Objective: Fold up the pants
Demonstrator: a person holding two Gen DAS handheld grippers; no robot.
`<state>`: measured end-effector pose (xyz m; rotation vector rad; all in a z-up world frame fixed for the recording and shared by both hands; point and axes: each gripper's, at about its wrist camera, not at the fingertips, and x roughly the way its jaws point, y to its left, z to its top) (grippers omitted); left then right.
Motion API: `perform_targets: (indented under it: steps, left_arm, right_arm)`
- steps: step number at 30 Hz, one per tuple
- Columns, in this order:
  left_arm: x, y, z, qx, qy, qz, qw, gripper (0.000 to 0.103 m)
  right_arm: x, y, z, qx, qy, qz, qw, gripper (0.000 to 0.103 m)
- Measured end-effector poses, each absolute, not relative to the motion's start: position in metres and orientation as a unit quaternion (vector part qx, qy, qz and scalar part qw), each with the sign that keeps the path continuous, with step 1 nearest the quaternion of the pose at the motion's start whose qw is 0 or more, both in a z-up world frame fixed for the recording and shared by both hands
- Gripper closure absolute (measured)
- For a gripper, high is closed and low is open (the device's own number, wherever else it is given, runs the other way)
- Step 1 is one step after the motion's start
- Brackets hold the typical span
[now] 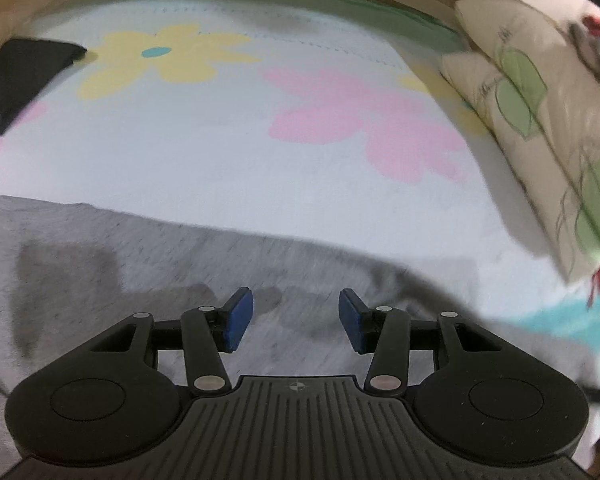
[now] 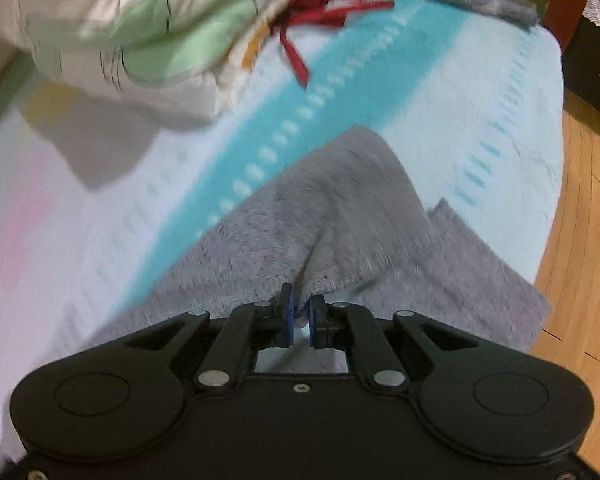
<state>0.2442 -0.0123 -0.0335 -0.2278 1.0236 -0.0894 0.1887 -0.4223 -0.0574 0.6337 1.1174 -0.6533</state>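
Grey pants [image 1: 148,264] lie spread on a bed with a pale flowered sheet [image 1: 204,148]. My left gripper [image 1: 296,320] is open and empty, just above the grey fabric. In the right wrist view my right gripper [image 2: 300,320] is shut on a pinched fold of the grey pants [image 2: 340,216] and lifts it off the sheet, while another part of the pants lies flat to the right, near the bed's edge.
A black folded item [image 1: 24,76] lies at the far left of the bed. Cream pillows with green leaves [image 1: 540,92] are stacked at the right; they also show in the right wrist view [image 2: 112,28] with a red ribbon [image 2: 304,20]. Wooden floor [image 2: 580,240] lies beyond the bed's right edge.
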Motion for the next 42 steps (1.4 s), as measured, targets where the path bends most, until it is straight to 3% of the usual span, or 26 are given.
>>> perform_targets:
  steps: [11, 23, 25, 26, 35, 42]
  left_arm:
    - [0.311, -0.035, -0.059, -0.154, 0.56, -0.018, 0.814, 0.057]
    - [0.323, -0.056, -0.098, -0.136, 0.623, 0.011, 0.77, 0.058]
    - [0.32, -0.053, -0.097, -0.149, 0.614, 0.02, 0.775, 0.069]
    - [0.318, -0.051, -0.095, -0.149, 0.609, 0.019, 0.779, 0.095]
    - [0.261, -0.022, -0.021, -0.151, 0.503, -0.027, 0.851, 0.099]
    - [0.164, -0.005, 0.052, -0.133, 0.393, -0.047, 0.909, 0.099]
  right_arm:
    - [0.188, -0.423, -0.056, 0.283, 0.514, -0.279, 0.76, 0.092]
    - [0.18, -0.441, -0.069, 0.314, 0.528, -0.266, 0.743, 0.093]
    - [0.179, -0.442, -0.069, 0.316, 0.527, -0.265, 0.743, 0.093]
    - [0.179, -0.442, -0.068, 0.315, 0.527, -0.264, 0.744, 0.093]
    - [0.18, -0.446, -0.033, 0.303, 0.474, -0.251, 0.788, 0.096]
    - [0.163, -0.437, 0.019, 0.3, 0.394, -0.215, 0.842, 0.096]
